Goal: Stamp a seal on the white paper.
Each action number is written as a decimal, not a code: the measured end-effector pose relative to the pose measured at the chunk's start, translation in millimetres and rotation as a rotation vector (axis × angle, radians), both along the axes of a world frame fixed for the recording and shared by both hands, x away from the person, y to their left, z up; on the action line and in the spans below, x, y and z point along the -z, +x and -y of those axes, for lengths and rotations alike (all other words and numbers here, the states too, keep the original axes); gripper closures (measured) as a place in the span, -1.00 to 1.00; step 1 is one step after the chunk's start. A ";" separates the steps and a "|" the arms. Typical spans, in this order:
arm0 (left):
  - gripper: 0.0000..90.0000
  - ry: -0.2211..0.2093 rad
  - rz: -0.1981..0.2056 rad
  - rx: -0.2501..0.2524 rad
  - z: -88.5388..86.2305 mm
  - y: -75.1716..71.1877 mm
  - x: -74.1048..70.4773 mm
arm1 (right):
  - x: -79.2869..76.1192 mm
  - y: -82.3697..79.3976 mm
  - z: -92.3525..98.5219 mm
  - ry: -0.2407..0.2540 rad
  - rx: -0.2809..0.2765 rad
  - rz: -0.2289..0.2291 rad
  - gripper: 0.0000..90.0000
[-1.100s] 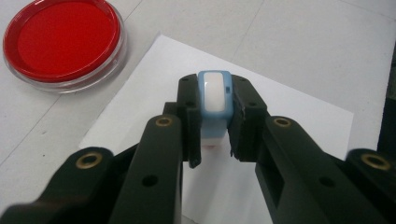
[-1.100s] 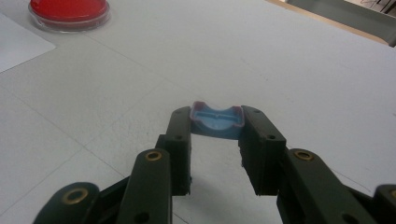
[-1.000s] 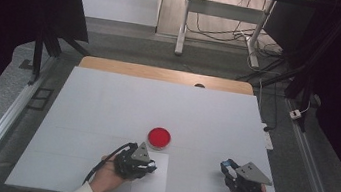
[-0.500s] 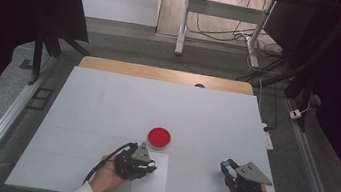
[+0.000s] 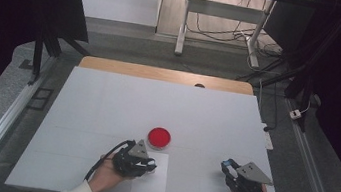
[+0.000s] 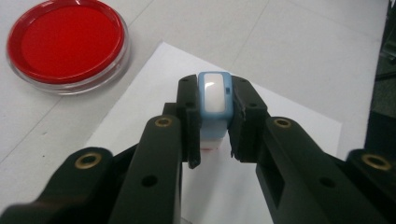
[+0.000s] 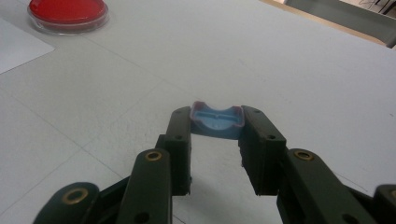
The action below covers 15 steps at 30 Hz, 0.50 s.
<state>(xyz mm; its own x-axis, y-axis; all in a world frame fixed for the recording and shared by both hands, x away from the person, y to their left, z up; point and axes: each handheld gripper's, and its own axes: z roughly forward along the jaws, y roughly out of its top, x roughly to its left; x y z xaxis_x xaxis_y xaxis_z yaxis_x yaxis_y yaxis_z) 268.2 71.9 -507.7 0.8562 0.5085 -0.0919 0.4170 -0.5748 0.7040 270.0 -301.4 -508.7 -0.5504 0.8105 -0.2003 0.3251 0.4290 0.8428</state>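
Now the left tool (image 6: 212, 154) is clenched on a small blue stamp (image 6: 215, 100), which stands upright with its lower end on the white paper (image 6: 289, 121) near the front edge of the desk (image 5: 107, 102). Just beyond the paper lies the round red ink pad (image 5: 159, 137). The right tool (image 7: 215, 154) is clenched on a blue cap (image 7: 217, 120), near the front right corner of the desk.
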 end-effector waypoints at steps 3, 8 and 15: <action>0.68 -0.040 -0.001 -0.008 -1.9 -0.1 -3.2 | 0.0 0.3 0.8 0.004 0.000 0.001 0.43; 0.68 -0.075 0.011 -0.014 -6.7 -1.2 -12.3 | -0.1 0.0 0.7 0.003 -0.001 0.001 0.44; 0.68 -0.125 0.019 -0.022 -13.5 -1.9 -23.7 | -0.2 0.0 0.7 0.004 0.000 0.002 0.44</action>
<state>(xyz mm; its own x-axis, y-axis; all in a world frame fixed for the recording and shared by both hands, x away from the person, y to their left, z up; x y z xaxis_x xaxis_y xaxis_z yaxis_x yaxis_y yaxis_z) 266.2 85.4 -484.0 0.8472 0.5125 -0.1397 0.4143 -0.4728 0.7777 270.0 -302.0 -508.5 -0.5503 0.8111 -0.1983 0.3235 0.4260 0.8449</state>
